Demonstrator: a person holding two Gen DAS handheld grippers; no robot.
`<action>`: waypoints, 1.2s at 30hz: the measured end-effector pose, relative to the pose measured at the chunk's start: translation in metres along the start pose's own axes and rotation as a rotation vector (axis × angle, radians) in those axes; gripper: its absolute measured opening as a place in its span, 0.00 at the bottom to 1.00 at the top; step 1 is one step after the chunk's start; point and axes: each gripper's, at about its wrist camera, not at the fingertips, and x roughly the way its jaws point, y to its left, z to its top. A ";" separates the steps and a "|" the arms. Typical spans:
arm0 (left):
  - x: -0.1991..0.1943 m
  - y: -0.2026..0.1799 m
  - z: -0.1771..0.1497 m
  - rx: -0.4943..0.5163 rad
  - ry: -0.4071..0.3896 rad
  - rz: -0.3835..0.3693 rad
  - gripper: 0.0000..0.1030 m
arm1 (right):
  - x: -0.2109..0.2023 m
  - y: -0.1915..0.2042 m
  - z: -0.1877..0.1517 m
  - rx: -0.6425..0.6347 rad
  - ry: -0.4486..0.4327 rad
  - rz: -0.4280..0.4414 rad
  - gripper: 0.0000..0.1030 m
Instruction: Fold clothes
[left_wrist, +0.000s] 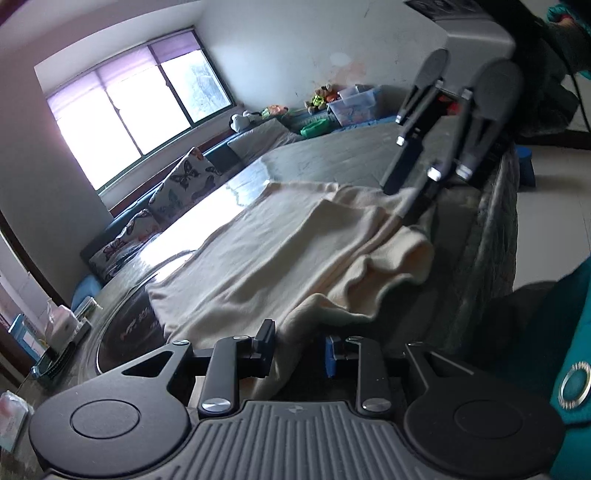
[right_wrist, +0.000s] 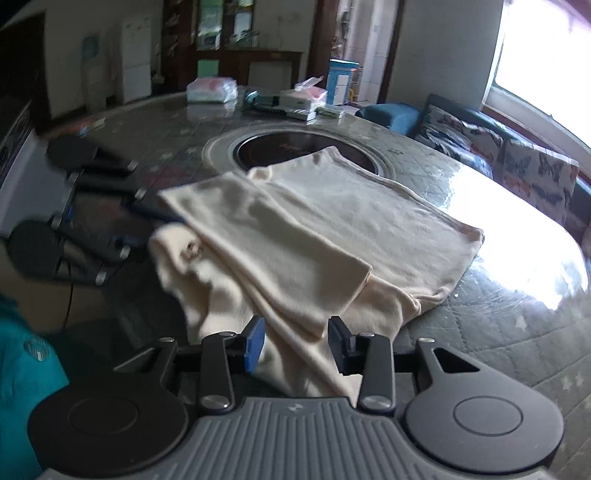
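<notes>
Two tools sit at the cream garment's (right_wrist: 317, 229) near hem, draped off the counter (right_wrist: 491, 332): right tool (right_wrist: 297, 341) parted around loose cloth, left tool (left_wrist: 300, 349) narrowly parted, grip unclear.

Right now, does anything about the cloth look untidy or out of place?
Yes. The cream garment is bunched and wrinkled at its near edge, which hangs over the table rim instead of lying flat.

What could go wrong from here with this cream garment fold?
The right tongs stand apart around the cream garment, so a pull might leave it behind. Its near edge hangs off the glossy table and could slide down. The far part overlaps the round inset, where it may snag.
</notes>
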 end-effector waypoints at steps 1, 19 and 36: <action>0.001 0.002 0.002 -0.004 -0.007 0.001 0.26 | -0.002 0.003 -0.002 -0.026 0.004 0.000 0.43; 0.019 0.052 0.022 -0.249 0.006 -0.072 0.13 | 0.030 0.019 0.010 -0.190 -0.067 0.035 0.35; -0.003 0.028 -0.021 -0.045 0.040 0.062 0.20 | 0.026 -0.011 0.030 -0.010 -0.072 0.099 0.11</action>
